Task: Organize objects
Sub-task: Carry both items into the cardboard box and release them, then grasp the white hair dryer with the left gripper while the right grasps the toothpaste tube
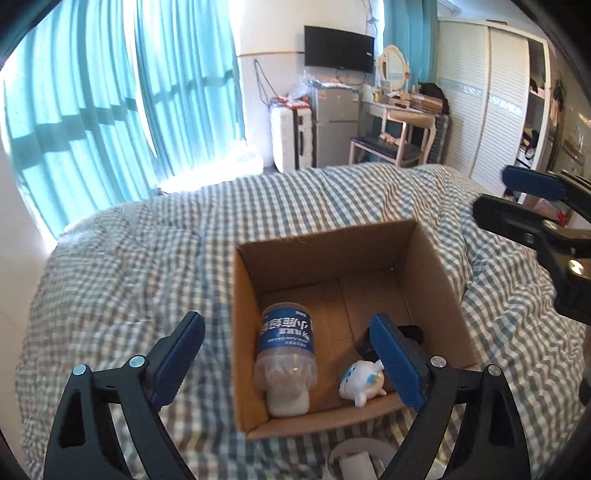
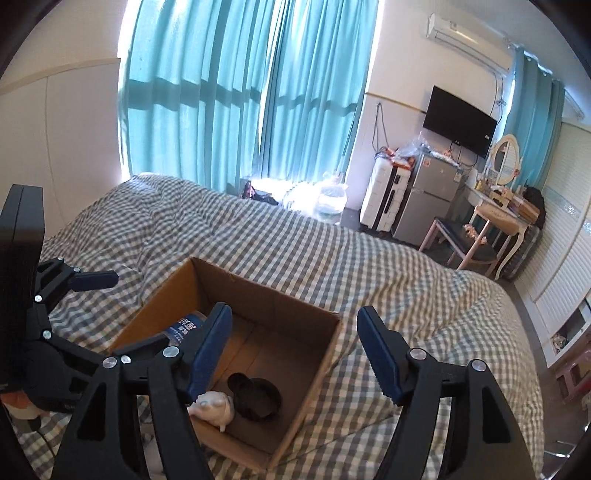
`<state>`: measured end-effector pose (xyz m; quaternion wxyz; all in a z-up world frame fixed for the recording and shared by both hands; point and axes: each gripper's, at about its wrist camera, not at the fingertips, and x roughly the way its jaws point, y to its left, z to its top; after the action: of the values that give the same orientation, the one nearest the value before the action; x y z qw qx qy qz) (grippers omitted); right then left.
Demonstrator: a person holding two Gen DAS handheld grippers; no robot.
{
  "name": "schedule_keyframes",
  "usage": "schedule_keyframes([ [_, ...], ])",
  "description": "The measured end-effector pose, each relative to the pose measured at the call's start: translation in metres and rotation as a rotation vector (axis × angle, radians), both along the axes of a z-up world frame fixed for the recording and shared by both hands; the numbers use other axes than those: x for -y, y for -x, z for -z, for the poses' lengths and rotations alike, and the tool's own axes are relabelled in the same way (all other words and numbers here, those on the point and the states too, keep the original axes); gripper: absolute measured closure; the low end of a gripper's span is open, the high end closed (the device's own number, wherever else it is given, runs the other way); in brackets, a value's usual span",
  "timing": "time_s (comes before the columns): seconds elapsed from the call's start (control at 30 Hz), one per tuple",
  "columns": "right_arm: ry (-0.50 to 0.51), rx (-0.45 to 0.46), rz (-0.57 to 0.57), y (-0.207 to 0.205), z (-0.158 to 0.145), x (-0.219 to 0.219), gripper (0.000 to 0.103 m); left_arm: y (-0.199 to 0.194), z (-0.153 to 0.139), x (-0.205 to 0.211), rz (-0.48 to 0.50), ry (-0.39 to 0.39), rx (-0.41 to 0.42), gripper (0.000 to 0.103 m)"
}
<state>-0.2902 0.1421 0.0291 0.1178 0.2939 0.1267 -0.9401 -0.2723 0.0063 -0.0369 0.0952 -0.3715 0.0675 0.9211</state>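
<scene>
A bedroom with turquoise curtains [image 1: 110, 110] over a bright window is seen, and a bed [image 1: 129, 266] under a grey-and-white checked cover fills the foreground. On the cover an open brown cardboard box [image 1: 439, 280] is set, flaps out of sight, its inside bare cardboard. Three things lie on its floor: at the left, a clear plastic bottle [image 1: 286, 354] with a blue label printed in white characters is laid on its side against the left wall, its white cap towards the camera; next to it a small white toy figure [image 1: 364, 382] with pale blue markings is found near the front wall; behind that a dark, round black object [image 2: 255, 397] is seen, too shadowed to be identified. The left tool [image 1: 291, 358] is held above the box with its blue-padded fingers spread wide and nothing between them. The right tool [image 2: 295, 350] is likewise held spread and empty over the box's right side. In the left wrist view the bottle is shown whole, while the black object is mostly hidden behind a finger. In the right wrist view the black object is shown plainly, only part of the bottle's label is visible, and a wall-mounted air conditioner [image 2: 465, 33] is included.
</scene>
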Motion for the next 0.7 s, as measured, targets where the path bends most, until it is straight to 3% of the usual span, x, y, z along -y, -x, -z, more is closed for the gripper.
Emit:
schedule_keyframes([
  [0.17,0.016,-0.040,-0.011,-0.042,-0.036,-0.006,0.032,-0.028,-0.034,0.011,-0.076,-0.007,-0.047,0.006],
  [0.4,-0.019,-0.106,-0.038,-0.106,-0.068,-0.003,0.029,-0.083,-0.066,0.016,-0.096,0.017,-0.119,0.001],
  [0.53,-0.012,-0.096,-0.052,-0.133,-0.070,0.000,0.027,-0.114,-0.069,0.015,-0.117,0.030,-0.151,0.000],
  [0.7,-0.043,-0.063,-0.068,-0.158,-0.050,0.009,0.027,-0.138,-0.052,0.016,-0.115,0.052,-0.136,0.000],
])
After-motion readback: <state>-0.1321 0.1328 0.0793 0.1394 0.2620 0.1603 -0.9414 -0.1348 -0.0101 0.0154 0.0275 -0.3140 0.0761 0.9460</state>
